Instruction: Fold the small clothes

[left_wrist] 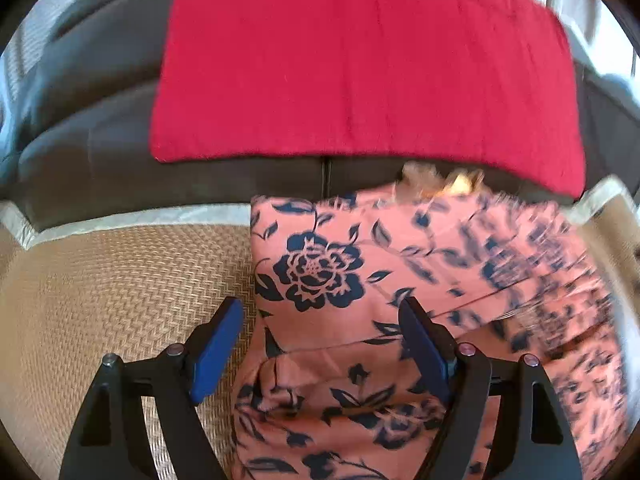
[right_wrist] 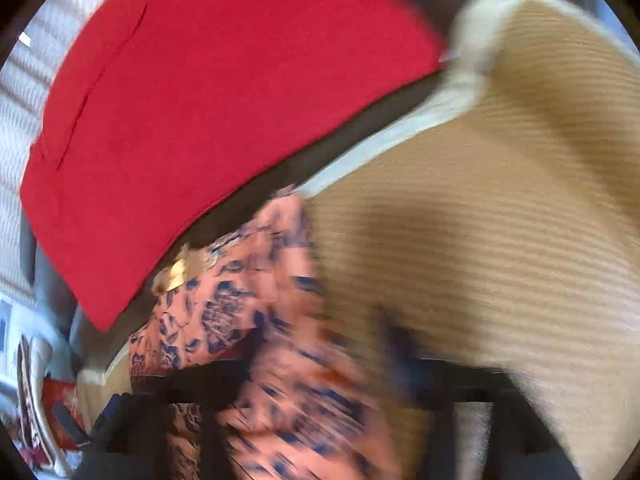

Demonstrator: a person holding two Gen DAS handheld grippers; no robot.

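A small pink garment (left_wrist: 400,280) with a dark blue flower print lies on a tan woven mat (left_wrist: 120,288). My left gripper (left_wrist: 320,340) is open above the garment's left edge, blue pads wide apart, one finger over the mat and one over the cloth. In the right wrist view the same garment (right_wrist: 248,280) is blurred by motion. My right gripper (right_wrist: 304,396) shows only as dark smeared shapes at the bottom, and its jaws cannot be made out.
A red cloth (left_wrist: 360,60) is draped over a dark grey sofa (left_wrist: 88,112) behind the mat; it also shows in the right wrist view (right_wrist: 208,112). The mat has a pale border (left_wrist: 132,220). Patterned items (right_wrist: 36,408) lie at the lower left.
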